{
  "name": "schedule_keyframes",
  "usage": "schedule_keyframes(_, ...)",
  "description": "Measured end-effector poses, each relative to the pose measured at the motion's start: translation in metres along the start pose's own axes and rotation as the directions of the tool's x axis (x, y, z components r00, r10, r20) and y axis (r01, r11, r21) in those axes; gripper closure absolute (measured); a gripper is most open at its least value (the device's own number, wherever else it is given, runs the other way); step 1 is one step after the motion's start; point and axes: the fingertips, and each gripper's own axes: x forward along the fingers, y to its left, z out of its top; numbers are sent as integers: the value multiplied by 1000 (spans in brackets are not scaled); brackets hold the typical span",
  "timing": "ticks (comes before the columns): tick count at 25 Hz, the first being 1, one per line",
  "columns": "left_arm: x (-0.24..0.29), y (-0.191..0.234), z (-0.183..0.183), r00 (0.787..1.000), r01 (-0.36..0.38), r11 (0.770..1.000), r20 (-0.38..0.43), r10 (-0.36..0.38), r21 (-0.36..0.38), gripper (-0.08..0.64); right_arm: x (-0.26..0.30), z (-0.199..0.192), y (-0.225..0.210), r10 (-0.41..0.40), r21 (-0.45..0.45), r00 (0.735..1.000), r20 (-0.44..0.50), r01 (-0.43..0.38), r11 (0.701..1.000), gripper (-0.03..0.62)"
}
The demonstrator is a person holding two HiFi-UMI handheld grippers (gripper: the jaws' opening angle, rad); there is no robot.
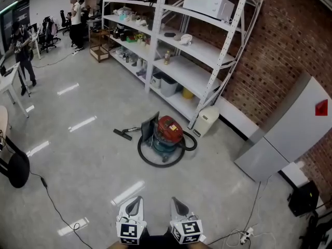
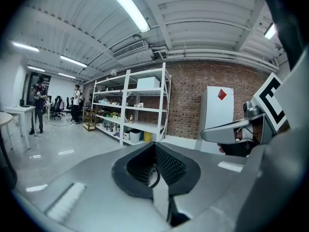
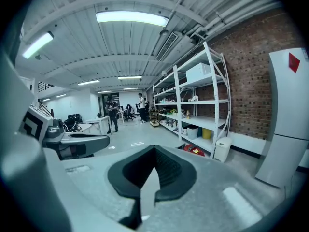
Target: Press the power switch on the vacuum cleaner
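The vacuum cleaner [image 1: 167, 133], with a red top and a blue-green drum, stands on the grey floor in front of the shelving. Its black hose [image 1: 150, 160] loops round it, and the floor nozzle [image 1: 123, 134] lies to its left. In the right gripper view, part of the red top [image 3: 194, 150] shows beyond the jaws. My left gripper [image 1: 135, 203] and right gripper [image 1: 178, 203] sit side by side at the bottom of the head view, well short of the vacuum. Both are shut and hold nothing. The left gripper view hides the vacuum behind its jaws [image 2: 155, 149].
White metal shelving [image 1: 193, 51] with boxes and bottles runs along the brick wall. A small white appliance [image 1: 206, 121] stands right of the vacuum, and a tall white cabinet [image 1: 290, 134] further right. Cables and a power strip [image 1: 244, 236] lie near my feet. People stand far left.
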Motion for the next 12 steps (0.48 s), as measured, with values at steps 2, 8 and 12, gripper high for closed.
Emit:
schedule_keyframes(2,0,-1,1,1000,3,1000,2,-3,7,546,0,-2,-1,-3,6,1000,2,3,1000,601)
schedule_keyframes(8,-5,-4,2,1000,0,1000,-1,0,16,546,-3,5,-2,-2,13,1000,27,2,1000,601)
schedule_keyframes(12,-9,-6,-1,1000,-2,1000,1,2,17,546,-8,3,-3,-7,12,999,37,6,1000,601)
